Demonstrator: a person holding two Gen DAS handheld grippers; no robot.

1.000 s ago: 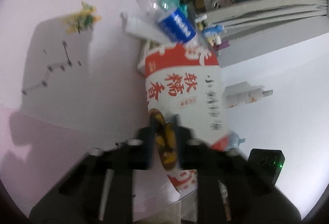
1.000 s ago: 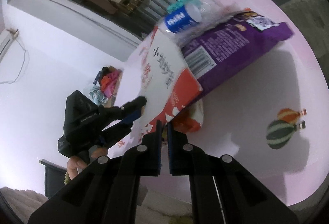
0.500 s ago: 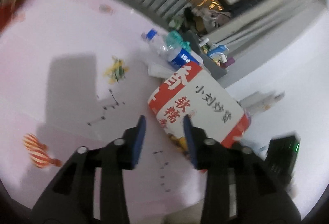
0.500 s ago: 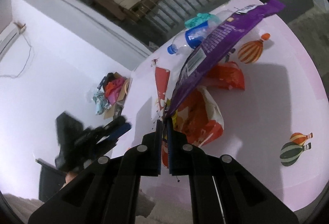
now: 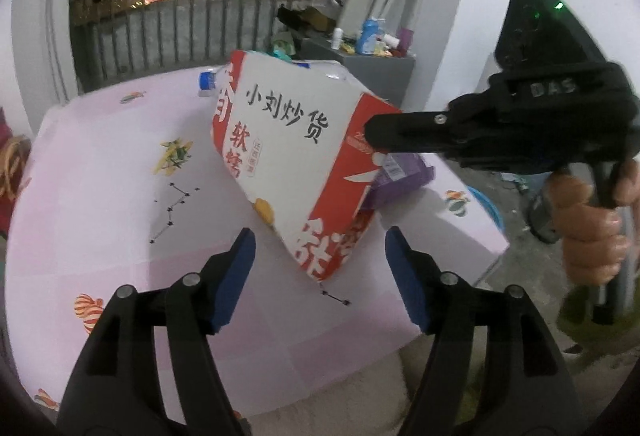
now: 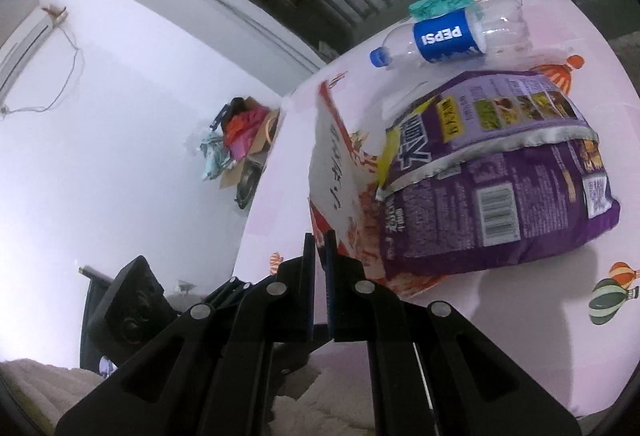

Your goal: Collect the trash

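Note:
A red and white snack bag with black Chinese writing hangs tilted above the pink table. My right gripper is shut on its right edge; in the right wrist view the right gripper pinches the bag's thin edge. My left gripper is open and empty just below the bag. A purple snack bag lies on the table beside it, partly hidden in the left wrist view. An empty Pepsi bottle lies further back.
A crumpled teal glove lies by the bottle. The pink table has printed balloons and its front edge is close. A grey cabinet with bottles stands behind. Clothes and a box lie on the floor.
My left gripper has let go of the red and white bag, opened wide and drawn back below it. My right gripper now holds that bag by its edge.

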